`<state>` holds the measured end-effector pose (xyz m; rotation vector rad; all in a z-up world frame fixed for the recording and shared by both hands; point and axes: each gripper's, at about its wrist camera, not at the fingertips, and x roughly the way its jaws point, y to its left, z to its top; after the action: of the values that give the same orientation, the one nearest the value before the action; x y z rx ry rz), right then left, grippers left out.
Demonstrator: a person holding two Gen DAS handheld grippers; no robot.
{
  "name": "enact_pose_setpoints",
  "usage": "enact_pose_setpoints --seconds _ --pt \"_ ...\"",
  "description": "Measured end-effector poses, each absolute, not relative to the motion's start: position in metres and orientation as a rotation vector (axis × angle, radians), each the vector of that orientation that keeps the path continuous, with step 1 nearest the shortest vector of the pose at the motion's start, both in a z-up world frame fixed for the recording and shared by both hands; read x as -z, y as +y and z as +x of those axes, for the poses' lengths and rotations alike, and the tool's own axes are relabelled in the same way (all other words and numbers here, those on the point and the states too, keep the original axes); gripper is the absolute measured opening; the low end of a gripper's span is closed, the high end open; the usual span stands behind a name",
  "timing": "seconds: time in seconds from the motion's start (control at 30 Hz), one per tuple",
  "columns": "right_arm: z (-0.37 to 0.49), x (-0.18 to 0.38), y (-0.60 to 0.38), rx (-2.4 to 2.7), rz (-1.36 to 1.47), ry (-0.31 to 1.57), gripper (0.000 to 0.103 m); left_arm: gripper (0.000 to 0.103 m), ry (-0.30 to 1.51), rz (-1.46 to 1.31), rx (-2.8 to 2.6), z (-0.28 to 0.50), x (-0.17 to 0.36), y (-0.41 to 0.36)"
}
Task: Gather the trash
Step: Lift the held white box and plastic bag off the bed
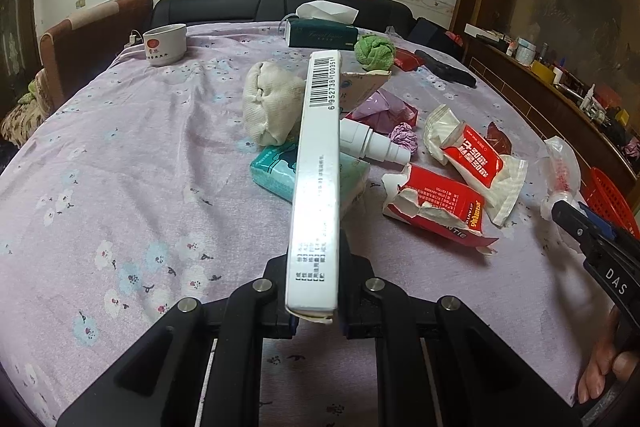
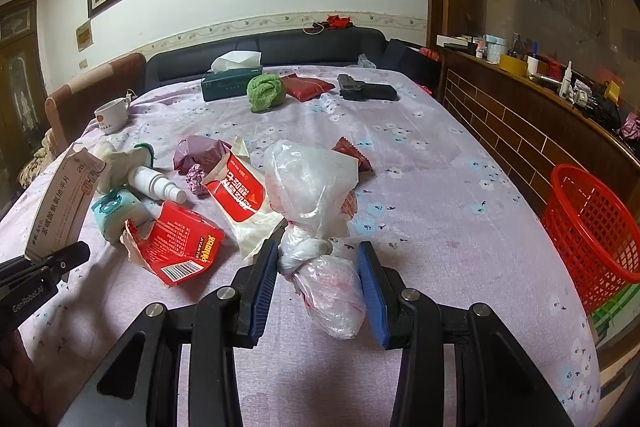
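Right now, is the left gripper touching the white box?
Touching. The left wrist view shows the left gripper closed on the white box, both fingers pressing its sides.

Hidden and cut off

We see the red plastic mesh basket point(image 2: 592, 231) clipped by the frame edge; shelf clutter point(image 2: 576, 87) too small to identify.

Right gripper point(image 2: 318, 283) straddling crumpled clear plastic bag point(image 2: 320, 195), jaws apart; red basket point(image 2: 592, 227) at right; left gripper point(image 2: 60, 257) clamping white medicine box point(image 2: 60, 203)
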<state>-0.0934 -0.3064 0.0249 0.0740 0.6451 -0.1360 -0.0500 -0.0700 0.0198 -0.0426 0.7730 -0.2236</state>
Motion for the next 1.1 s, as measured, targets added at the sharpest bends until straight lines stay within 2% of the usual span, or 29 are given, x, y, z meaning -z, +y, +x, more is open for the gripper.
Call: enact_pose_setpoints --seconds 0.5,1.1 --pt "-0.094 -0.026 -0.306 0.136 0.069 0.644 0.043 0.013 0.765 -0.031 0.218 -0.051 -0.020 -0.072" --pt "-0.118 -0.038 -0.306 0.098 0.102 0.624 0.043 0.013 0.621 0.098 0.195 -0.089 -0.039 -0.097"
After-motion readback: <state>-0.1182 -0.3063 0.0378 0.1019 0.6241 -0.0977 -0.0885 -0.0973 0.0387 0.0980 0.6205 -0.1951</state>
